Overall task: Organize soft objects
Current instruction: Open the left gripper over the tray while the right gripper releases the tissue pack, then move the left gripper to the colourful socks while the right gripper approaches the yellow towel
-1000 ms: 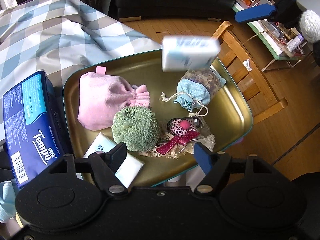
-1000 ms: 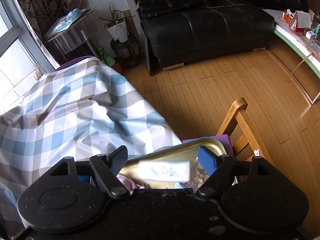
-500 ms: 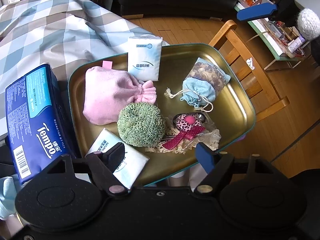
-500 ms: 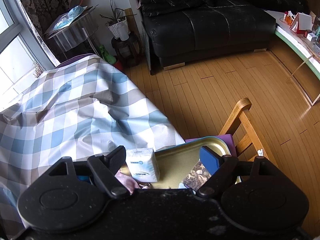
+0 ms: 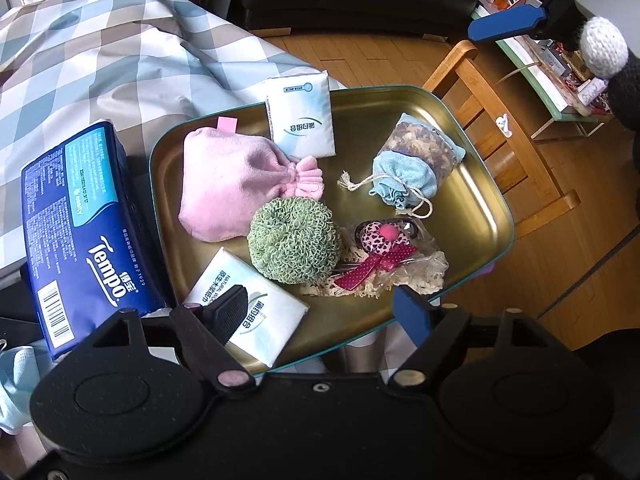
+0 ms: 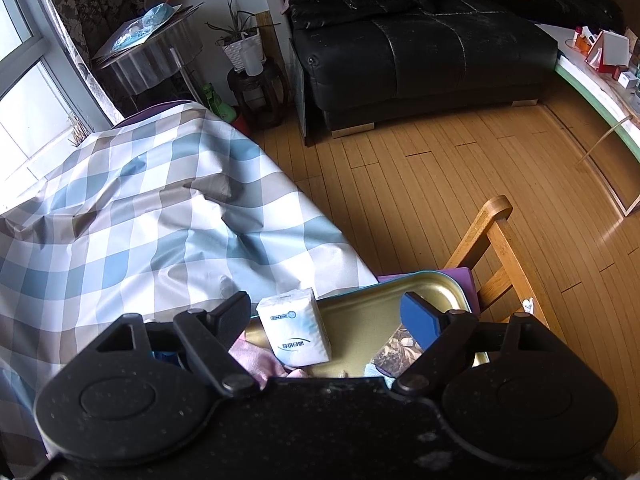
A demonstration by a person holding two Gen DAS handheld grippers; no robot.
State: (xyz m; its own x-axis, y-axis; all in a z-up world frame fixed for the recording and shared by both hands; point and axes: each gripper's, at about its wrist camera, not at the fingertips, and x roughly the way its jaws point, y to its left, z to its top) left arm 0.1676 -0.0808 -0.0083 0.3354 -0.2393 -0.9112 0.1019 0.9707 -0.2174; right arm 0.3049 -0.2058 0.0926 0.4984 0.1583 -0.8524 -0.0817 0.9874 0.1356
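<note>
The drawstring pouch [image 5: 236, 184] was pink, the scrubby ball [image 5: 295, 240] green, the tray [image 5: 476, 216] gold, the tablecloth [image 6: 140, 216] blue-and-beige checked, the tissue multipack [image 5: 86, 232] navy.

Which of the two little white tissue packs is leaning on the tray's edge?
The small white tissue pack at the gold metal tray's far rim, beside the pink pouch. The other white pack lies flat.

Bare metal shows along the gold oval tray's [image 5: 480, 216] right side; soft items crowd its left, with the dark-blue tissue pack [image 5: 80, 216] beside.
</note>
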